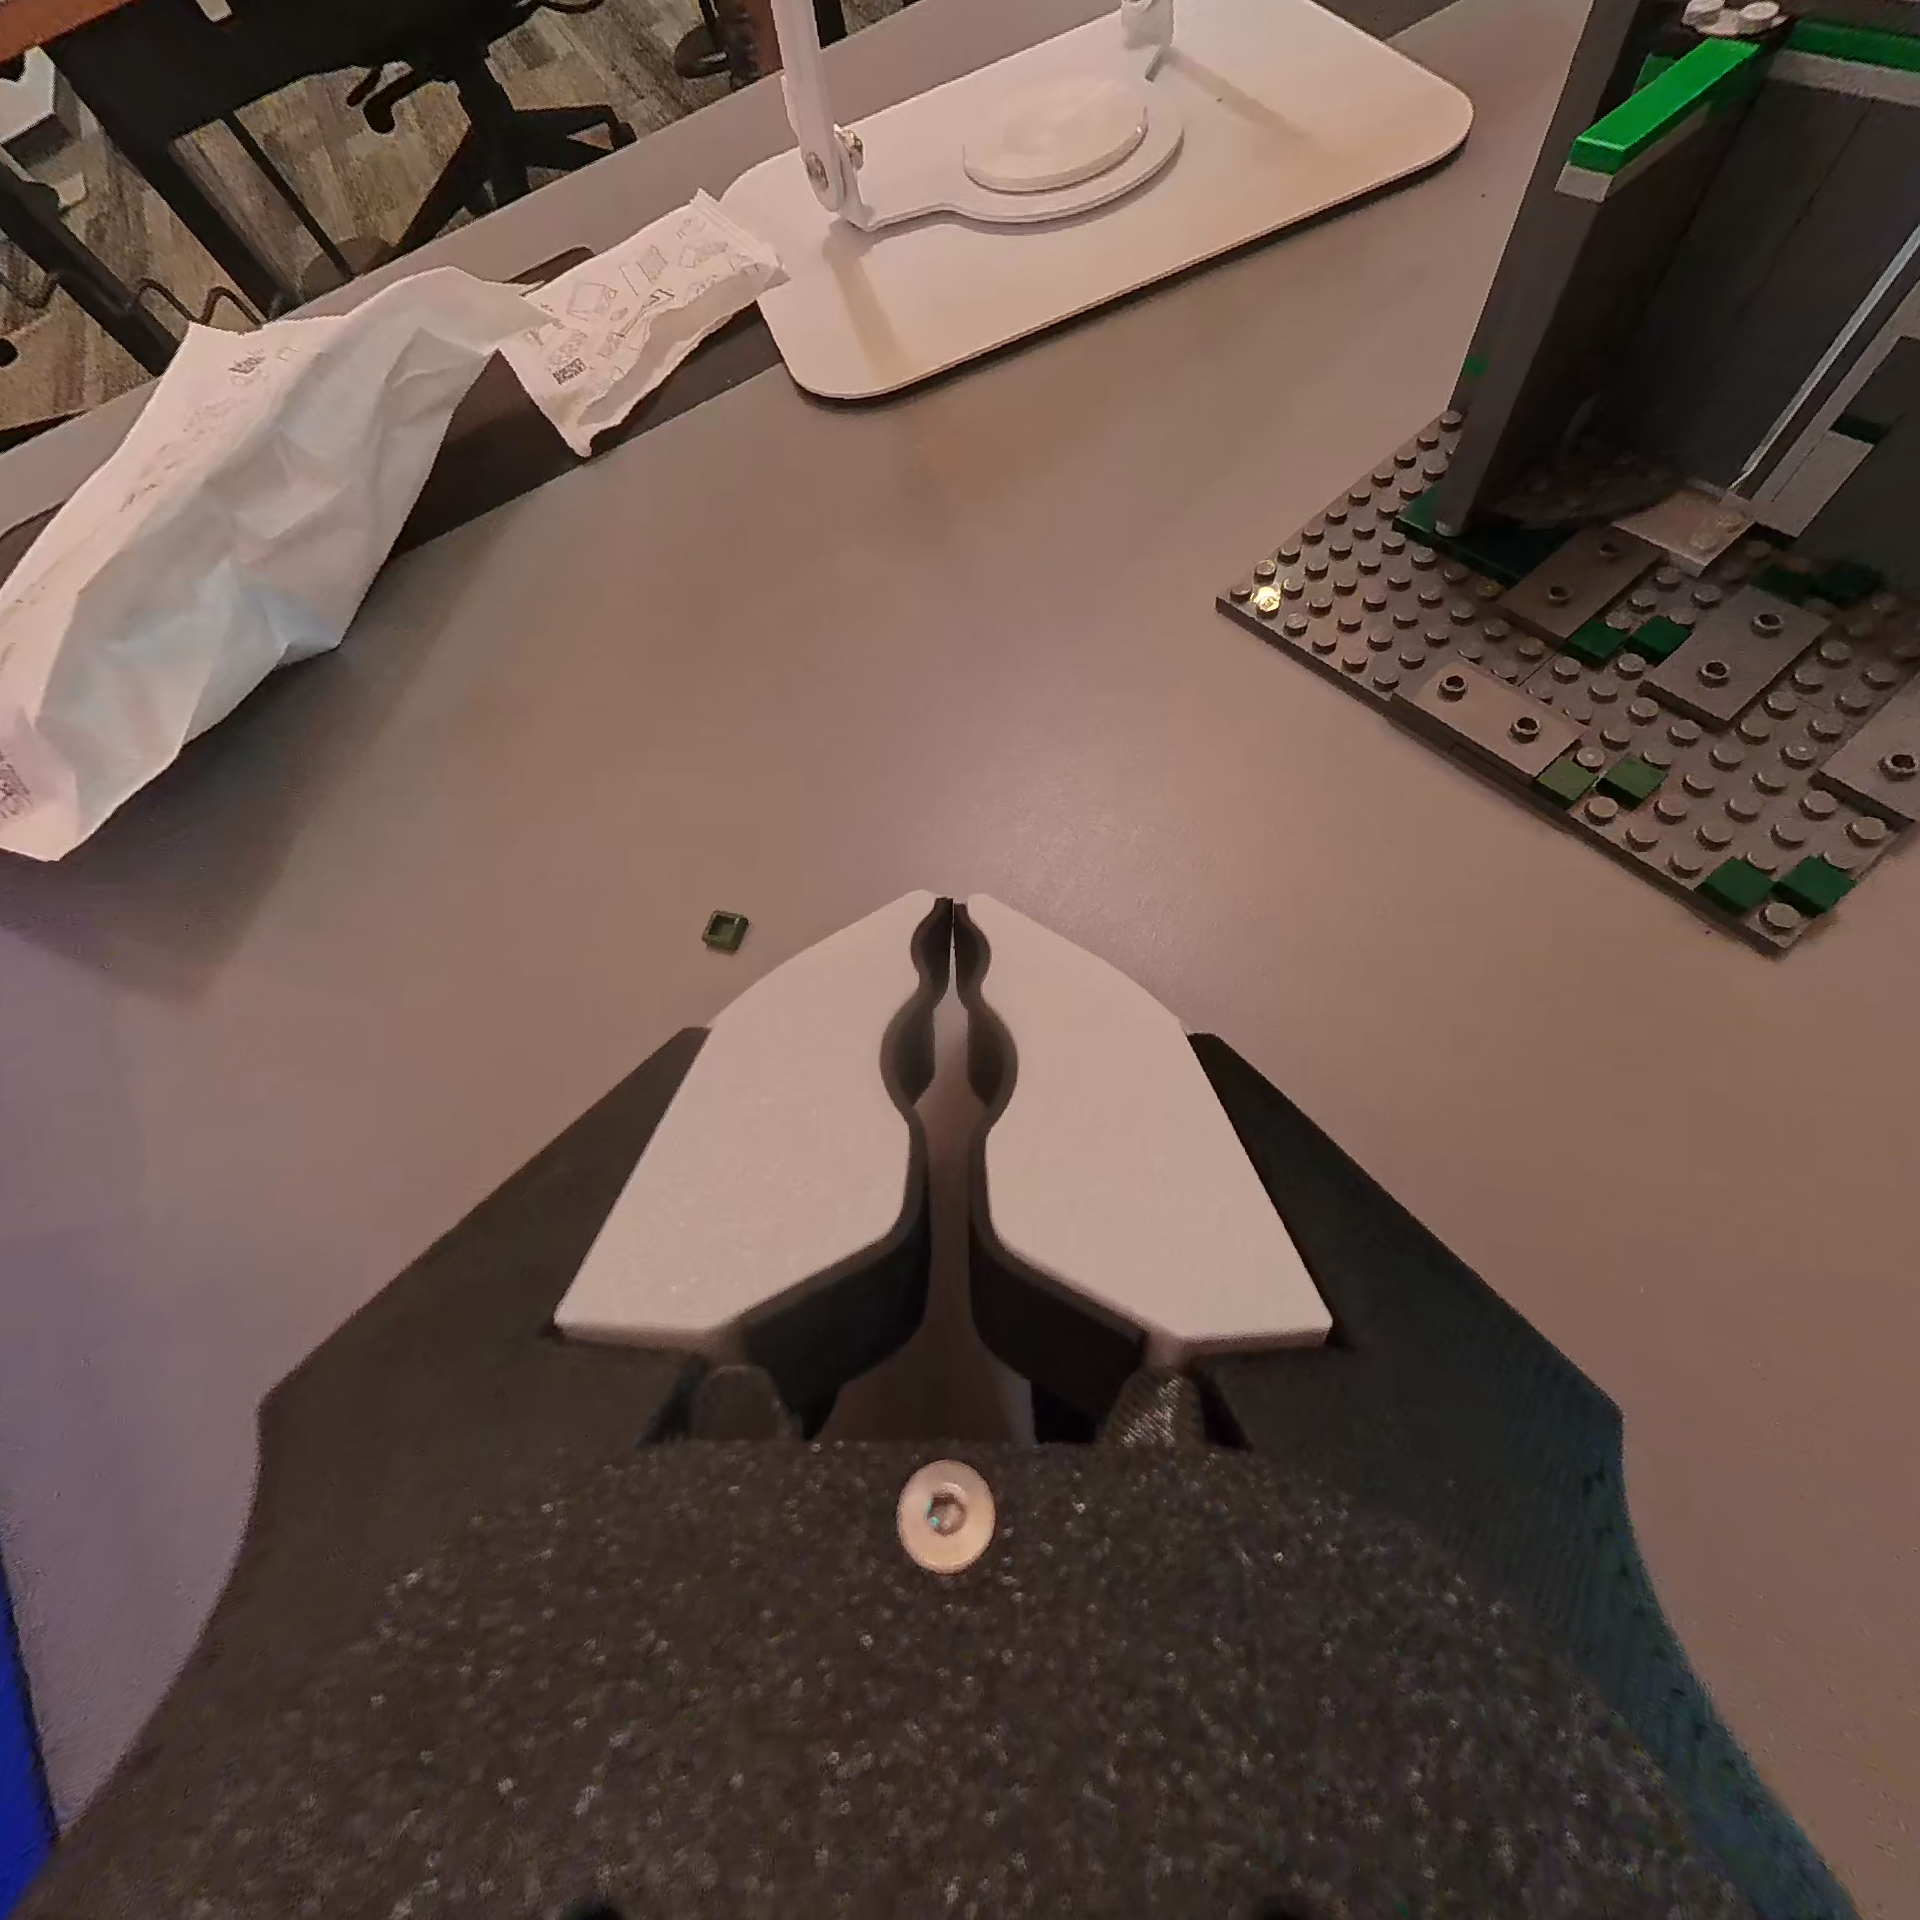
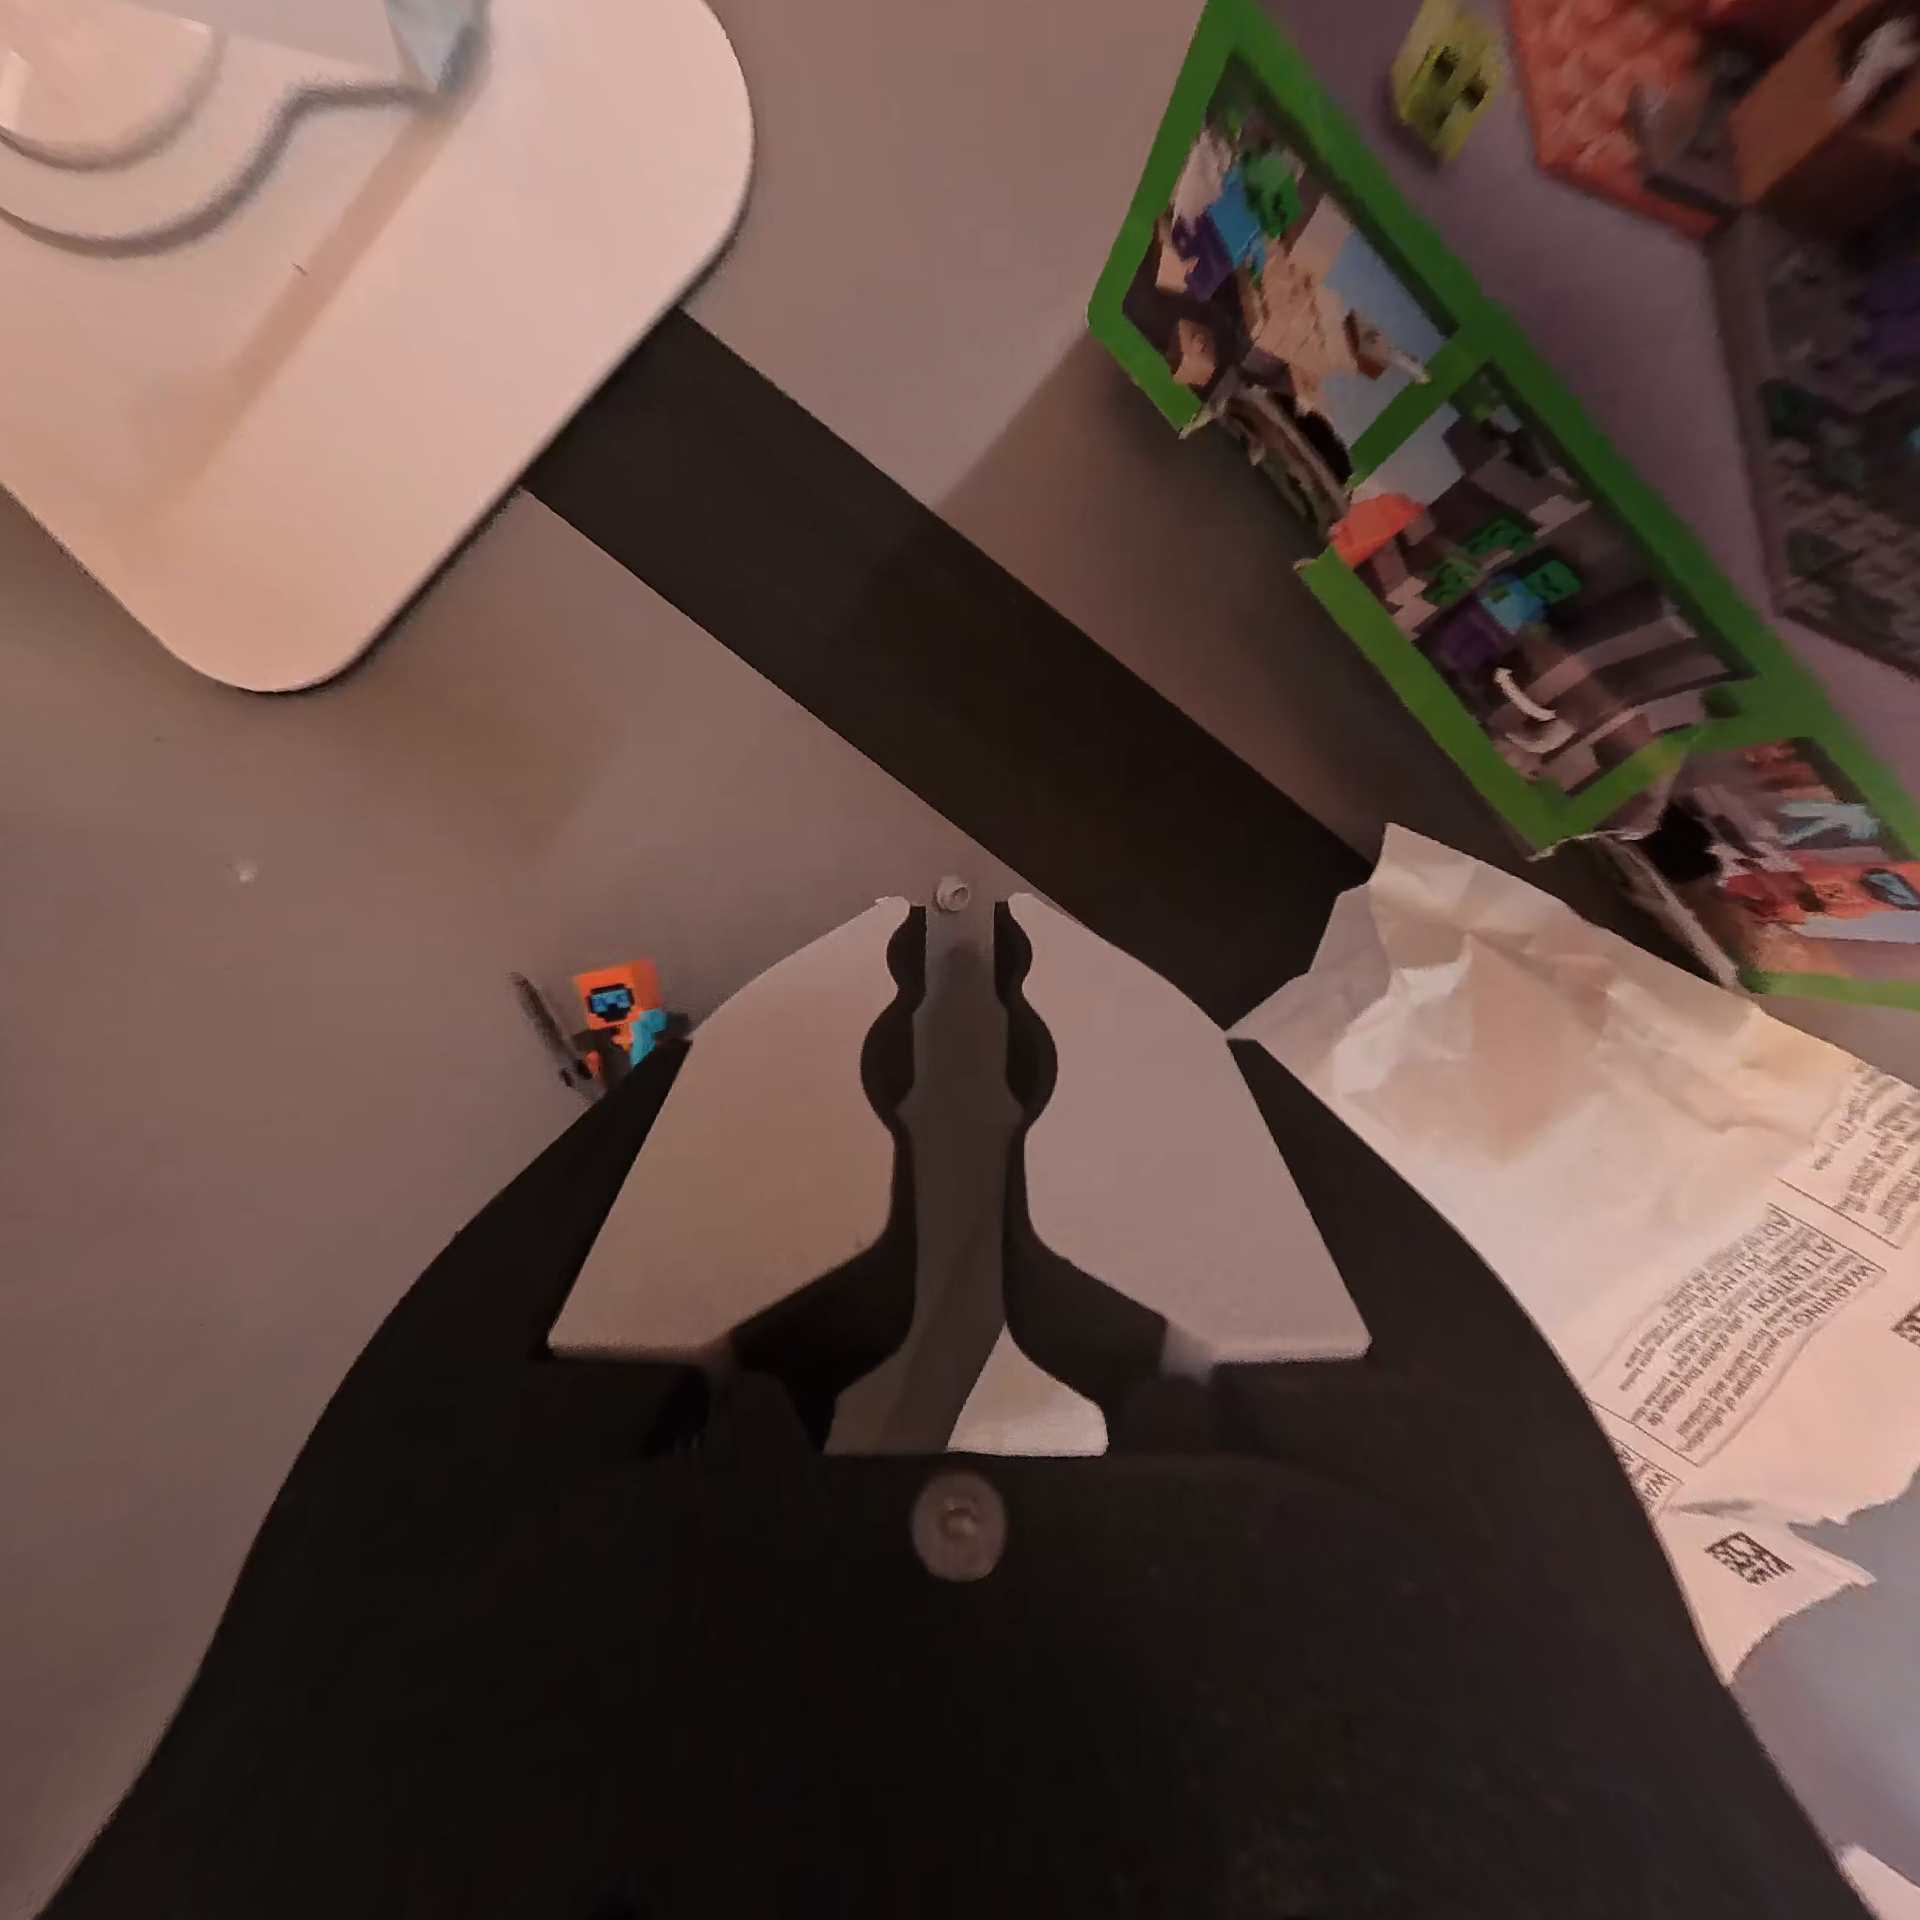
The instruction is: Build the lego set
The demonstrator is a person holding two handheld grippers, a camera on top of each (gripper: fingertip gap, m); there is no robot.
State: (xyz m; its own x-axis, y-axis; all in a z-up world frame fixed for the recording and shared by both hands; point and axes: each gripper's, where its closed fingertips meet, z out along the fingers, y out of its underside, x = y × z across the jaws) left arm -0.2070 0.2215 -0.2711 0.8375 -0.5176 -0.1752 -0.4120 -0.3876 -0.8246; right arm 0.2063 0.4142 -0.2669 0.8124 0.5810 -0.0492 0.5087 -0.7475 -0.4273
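Observation:
In the left wrist view, my left gripper [image 1: 952, 906] is shut and empty, low over the grey table. A tiny dark green square piece [image 1: 725, 929] lies just left of its tips. The grey studded baseplate [image 1: 1382, 613] with green tiles and a tall grey and green built structure [image 1: 1642, 270] stands at the right. In the right wrist view, my right gripper [image 2: 958, 909] is slightly open, its tips just short of a tiny grey round stud piece [image 2: 952, 891] on the table. A small orange and blue minifigure [image 2: 615, 1013] lies left of the fingers.
A white stand base [image 1: 1122, 197] is at the back, also in the right wrist view [image 2: 343, 343]. Crumpled white paper bags [image 1: 218, 520] lie at the left. A green-edged set box [image 2: 1455, 499] and a torn paper bag [image 2: 1538, 1195] lie right of the right gripper. A dark strip [image 2: 935, 644] crosses the table. My hands' fingertips stand some 45 centimetres from each other. To the tiny grey round stud piece [image 2: 952, 891]: right tips about 4 centimetres, left tips about 45 centimetres.

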